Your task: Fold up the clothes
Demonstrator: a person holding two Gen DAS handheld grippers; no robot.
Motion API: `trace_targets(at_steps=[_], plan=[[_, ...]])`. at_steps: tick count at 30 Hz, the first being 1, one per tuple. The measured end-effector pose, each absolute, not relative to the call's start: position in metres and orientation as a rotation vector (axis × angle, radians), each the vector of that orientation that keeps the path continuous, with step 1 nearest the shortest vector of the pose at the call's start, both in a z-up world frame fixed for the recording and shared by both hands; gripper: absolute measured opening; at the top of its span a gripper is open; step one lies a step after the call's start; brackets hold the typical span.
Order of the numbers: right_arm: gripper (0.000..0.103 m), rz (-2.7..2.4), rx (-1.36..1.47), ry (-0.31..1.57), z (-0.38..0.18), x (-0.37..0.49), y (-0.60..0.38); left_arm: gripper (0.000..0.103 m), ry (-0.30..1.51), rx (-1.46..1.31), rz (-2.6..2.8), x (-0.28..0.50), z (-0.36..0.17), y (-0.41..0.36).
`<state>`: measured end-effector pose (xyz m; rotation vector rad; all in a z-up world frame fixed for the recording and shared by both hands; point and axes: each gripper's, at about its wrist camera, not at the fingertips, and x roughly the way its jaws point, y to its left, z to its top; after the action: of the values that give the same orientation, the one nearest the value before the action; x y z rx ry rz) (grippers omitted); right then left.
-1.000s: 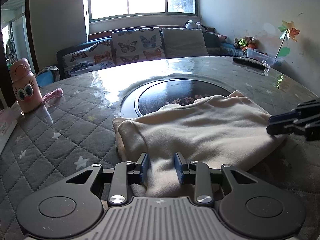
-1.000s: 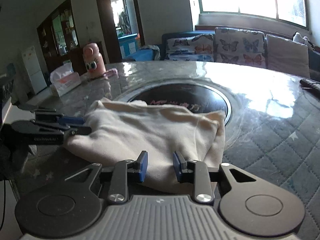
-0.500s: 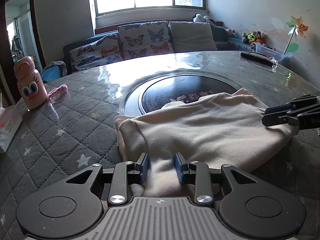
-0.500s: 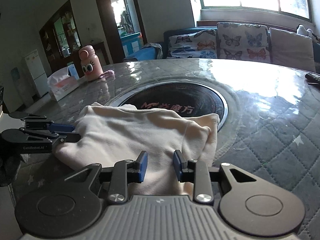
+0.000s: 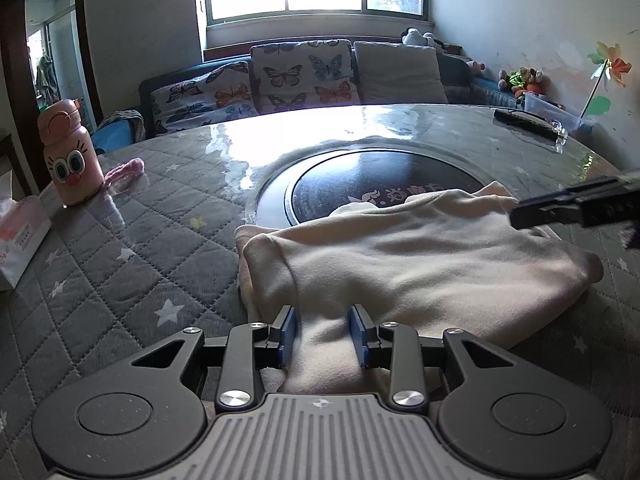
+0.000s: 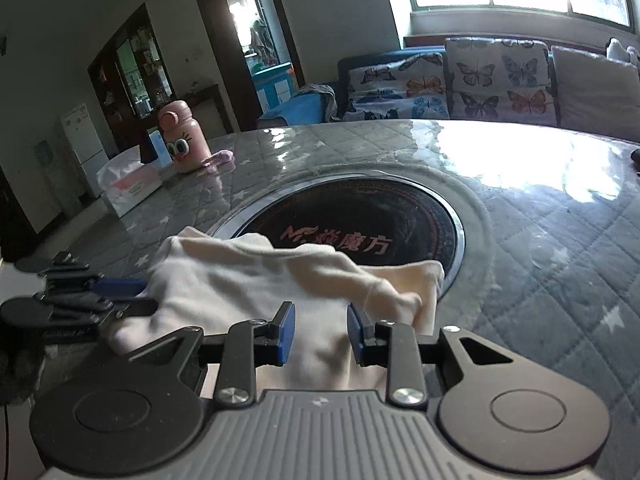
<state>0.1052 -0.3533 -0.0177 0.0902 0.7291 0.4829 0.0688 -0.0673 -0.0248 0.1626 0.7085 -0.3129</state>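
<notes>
A cream garment (image 5: 420, 264) lies folded on the grey quilted table, partly over the dark round inset. It also shows in the right wrist view (image 6: 248, 288). My left gripper (image 5: 322, 330) has its jaws part-way closed on a fold at the garment's near edge. My right gripper (image 6: 320, 332) likewise pinches a fold of cloth at the opposite edge. The right gripper shows at the right in the left wrist view (image 5: 576, 208); the left gripper shows at the left in the right wrist view (image 6: 80, 304).
A pink cartoon bottle (image 5: 70, 156) and a tissue box (image 5: 20, 236) stand at the table's left. A dark remote (image 5: 524, 122) lies at the far right. The dark round inset (image 6: 360, 224) sits mid-table. A butterfly-cushioned sofa (image 5: 296, 76) is behind.
Both grippers rose and drew back slightly with the cloth in them. The garment has bunched up a little between them and looks narrower.
</notes>
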Motion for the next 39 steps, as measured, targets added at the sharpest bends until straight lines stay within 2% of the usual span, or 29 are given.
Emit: trace_targets(at_steps=[11,18,19,21,24,26,29,30,35,39], plan=[[0.028,0.471,0.094,0.76,-0.027,0.138,-0.355,0.037,0.718,0.15,-0.297,0.07,-0.023,-0.067],[0.029,0.501,0.102,0.72,-0.021,0.138,-0.34,0.048,0.712,0.174,-0.296,0.072,-0.012,-0.072],[0.031,0.501,0.102,0.724,-0.023,0.138,-0.338,0.049,0.708,0.18,-0.296,0.074,-0.01,-0.073],[0.047,0.493,0.106,0.729,-0.026,0.137,-0.335,0.056,0.7,0.191,-0.294,0.079,-0.007,-0.075],[0.052,0.472,0.115,0.73,-0.027,0.135,-0.334,0.063,0.691,0.205,-0.286,0.087,-0.004,-0.077],[0.064,0.465,0.118,0.723,-0.025,0.133,-0.334,0.069,0.69,0.202,-0.265,0.097,-0.005,-0.075],[0.067,0.445,0.108,0.713,-0.022,0.13,-0.333,0.076,0.692,0.18,-0.228,0.11,-0.006,-0.07],[0.074,0.437,0.104,0.711,-0.021,0.129,-0.333,0.079,0.694,0.172,-0.215,0.115,-0.007,-0.067],[0.085,0.394,0.074,0.706,-0.02,0.125,-0.33,0.083,0.71,0.157,-0.162,0.134,-0.012,-0.058],[0.087,0.342,0.051,0.714,-0.023,0.13,-0.326,0.087,0.731,0.138,-0.135,0.144,-0.018,-0.05]])
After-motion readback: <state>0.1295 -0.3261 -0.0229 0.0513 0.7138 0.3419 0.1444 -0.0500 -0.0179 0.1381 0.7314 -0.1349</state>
